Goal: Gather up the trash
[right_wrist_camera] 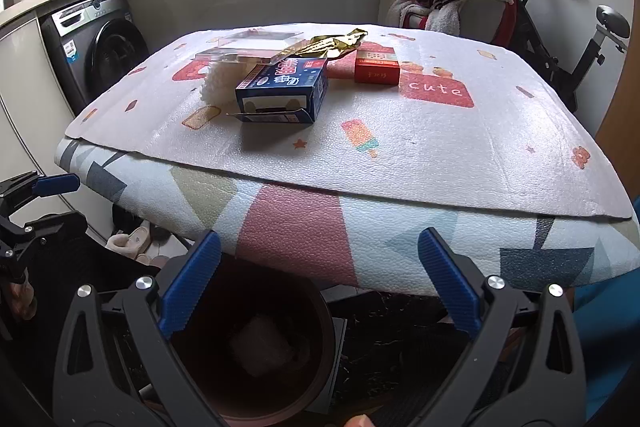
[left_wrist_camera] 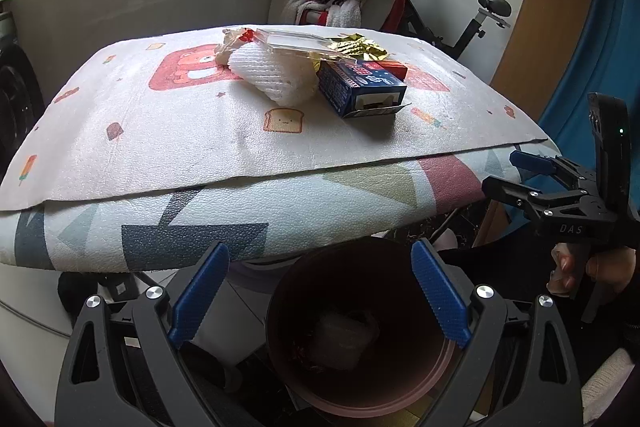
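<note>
The left gripper (left_wrist_camera: 320, 291) is seen with its blue pads spread wide and nothing held between them; it is poised above the open mouth of a dark red bin (left_wrist_camera: 360, 387) that stands on the floor below the table edge. A pale crumpled piece of trash (left_wrist_camera: 344, 339) is seen lying at the bottom of the bin. The right gripper (right_wrist_camera: 320, 283) is likewise held wide open and empty, just beside the bin, over the table's near edge.

Further out, the rest of the trash is left on the printed mat (right_wrist_camera: 440, 155) covering the table: a blue carton (right_wrist_camera: 280, 95) with its flap open, a white foam net (left_wrist_camera: 276, 75) touching it on the left, a clear plastic box (left_wrist_camera: 296, 41) resting on top of the net, a gold wrapper (right_wrist_camera: 332, 43) behind the carton, and a red box (right_wrist_camera: 376, 69) to the right.
</note>
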